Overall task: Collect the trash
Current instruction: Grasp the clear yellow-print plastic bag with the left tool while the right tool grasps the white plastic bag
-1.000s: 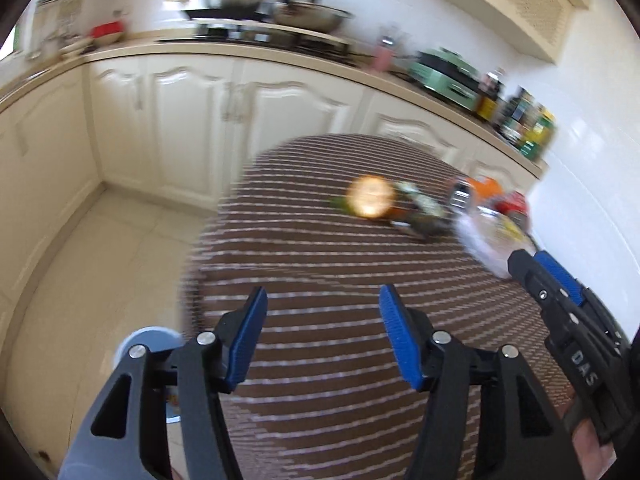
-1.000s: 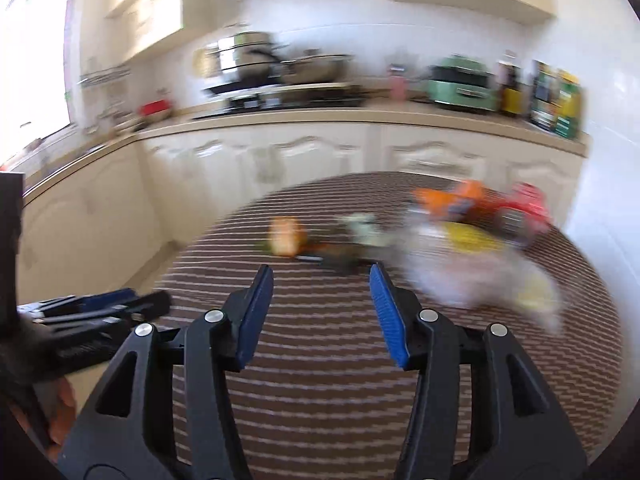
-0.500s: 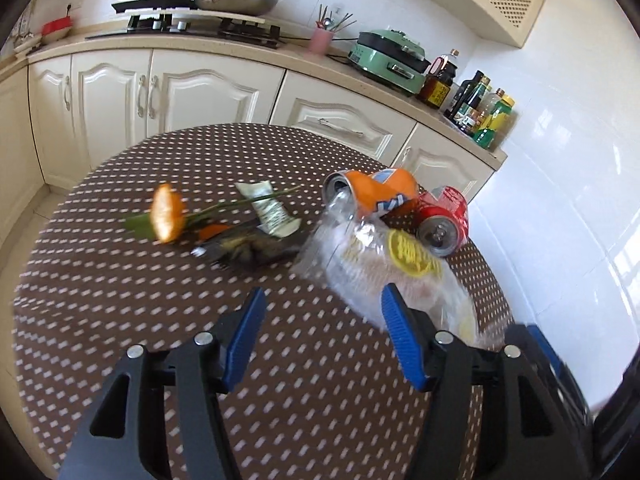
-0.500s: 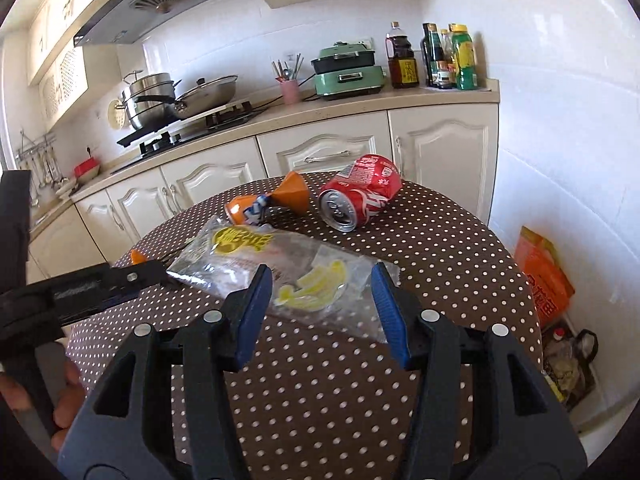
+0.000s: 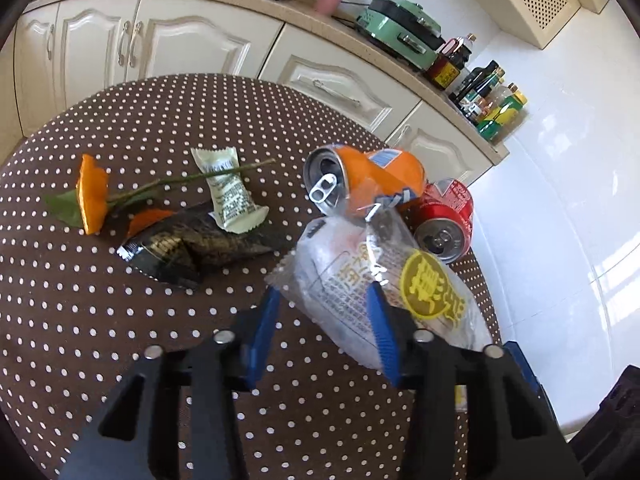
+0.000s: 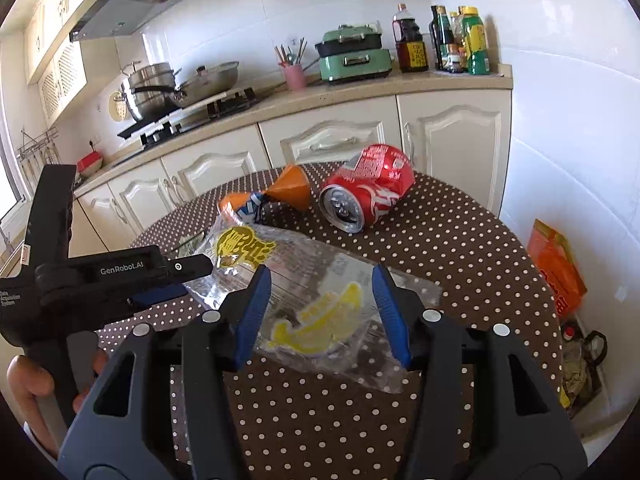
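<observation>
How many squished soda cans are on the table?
2. The orange can lies behind the clear plastic bag; the red can lies right beside it, nearer the table's edge. None look hidden.

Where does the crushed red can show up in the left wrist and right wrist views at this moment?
Left wrist: the red can lies on its side at centre right, behind the clear plastic bag and touching the orange can.
Right wrist: the red can is upper centre, mouth toward the camera, right of the orange can.
Shared landmark: green cooker on the counter.
</observation>
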### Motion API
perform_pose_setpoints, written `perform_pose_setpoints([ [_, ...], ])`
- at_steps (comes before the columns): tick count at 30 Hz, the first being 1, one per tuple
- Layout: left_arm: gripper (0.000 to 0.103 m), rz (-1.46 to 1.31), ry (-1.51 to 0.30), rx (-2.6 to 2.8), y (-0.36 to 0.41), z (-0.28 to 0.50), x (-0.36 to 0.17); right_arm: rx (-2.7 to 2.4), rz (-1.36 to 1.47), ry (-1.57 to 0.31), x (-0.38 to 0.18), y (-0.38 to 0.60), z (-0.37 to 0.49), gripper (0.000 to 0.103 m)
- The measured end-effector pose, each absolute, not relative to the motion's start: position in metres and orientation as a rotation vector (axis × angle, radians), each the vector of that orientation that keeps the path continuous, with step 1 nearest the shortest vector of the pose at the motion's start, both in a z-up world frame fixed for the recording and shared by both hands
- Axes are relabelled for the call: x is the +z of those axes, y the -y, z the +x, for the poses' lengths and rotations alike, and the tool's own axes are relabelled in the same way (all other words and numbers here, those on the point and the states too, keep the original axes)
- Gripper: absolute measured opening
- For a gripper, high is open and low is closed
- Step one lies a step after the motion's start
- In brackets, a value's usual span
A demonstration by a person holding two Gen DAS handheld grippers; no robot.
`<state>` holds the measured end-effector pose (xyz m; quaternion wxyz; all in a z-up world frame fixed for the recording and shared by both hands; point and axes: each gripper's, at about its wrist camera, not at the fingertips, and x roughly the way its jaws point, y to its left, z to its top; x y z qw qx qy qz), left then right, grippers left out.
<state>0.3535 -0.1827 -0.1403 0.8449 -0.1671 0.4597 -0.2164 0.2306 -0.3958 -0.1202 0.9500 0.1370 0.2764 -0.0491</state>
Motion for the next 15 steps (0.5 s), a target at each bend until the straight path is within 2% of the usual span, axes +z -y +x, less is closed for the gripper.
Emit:
perform_pose_setpoints([
  [4, 0.025, -0.387, -0.989, -0.474, 0.179, 0.356, -0.144, -0.096, 0.275, -0.645, -0.129, 0.396, 0.246, 0.054],
  [5, 0.014, -0.394, -0.986, -0.466, 0.178, 0.355, -0.144, -0.095, 0.269, -0.661, -0.131, 0.395, 0.249, 0.054],
  [9, 0.001, -0.383, -0.936, -0.455, 0.174, 0.347, -0.136, -0.083, 0.243, -0.682, -0.133, 0.388, 0.252, 0.054],
  [15, 0.000, -0.382, -0.787, -0.434, 0.156, 0.322, -0.110, -0.070, 0.234, -0.637, -0.128, 0.378, 0.243, 0.055],
])
